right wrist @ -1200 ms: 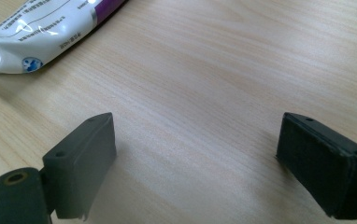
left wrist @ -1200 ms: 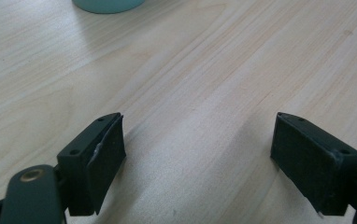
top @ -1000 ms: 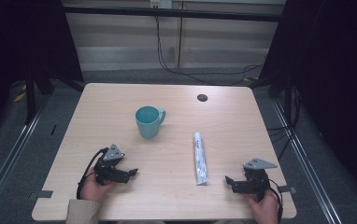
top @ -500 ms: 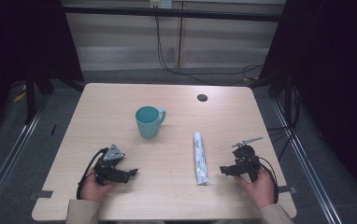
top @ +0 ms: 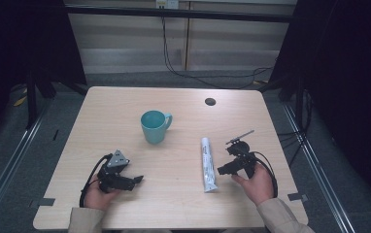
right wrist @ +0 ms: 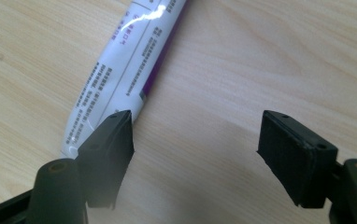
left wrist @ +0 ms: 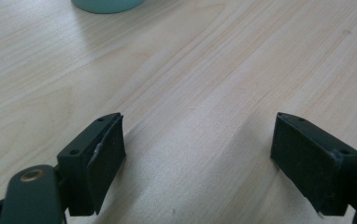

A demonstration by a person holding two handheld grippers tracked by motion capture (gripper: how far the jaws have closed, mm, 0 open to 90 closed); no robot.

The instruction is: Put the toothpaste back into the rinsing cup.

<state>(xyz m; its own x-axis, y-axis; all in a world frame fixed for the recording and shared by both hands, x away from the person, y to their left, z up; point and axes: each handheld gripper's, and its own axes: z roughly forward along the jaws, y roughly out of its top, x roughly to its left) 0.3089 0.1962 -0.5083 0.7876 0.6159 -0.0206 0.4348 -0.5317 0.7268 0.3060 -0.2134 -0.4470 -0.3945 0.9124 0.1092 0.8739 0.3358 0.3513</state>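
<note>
A white tube with purple print (top: 207, 164) lies lengthwise on the wooden table (top: 183, 213), right of centre; its flat crimped end (right wrist: 116, 79) faces the person. My right gripper (top: 221, 170) is open, tilted, just right of the tube's near end; in the right gripper view (right wrist: 195, 149) its left jaw overlaps the tube's edge and the gap holds bare wood. A teal mug (top: 154, 125) stands upright at the table's middle, handle to the right. My left gripper (top: 137, 179) rests open near the front left, with the mug's base (left wrist: 106, 4) far ahead of it.
A small dark round grommet (top: 210, 101) sits in the table's far right part. Cables trail from both grippers. Dark curtains and metal rails flank the table, and grey floor surrounds it.
My right gripper has moved forward and left from the front right corner to beside the tube's near end, tilting as it went. The left gripper has stayed put.
</note>
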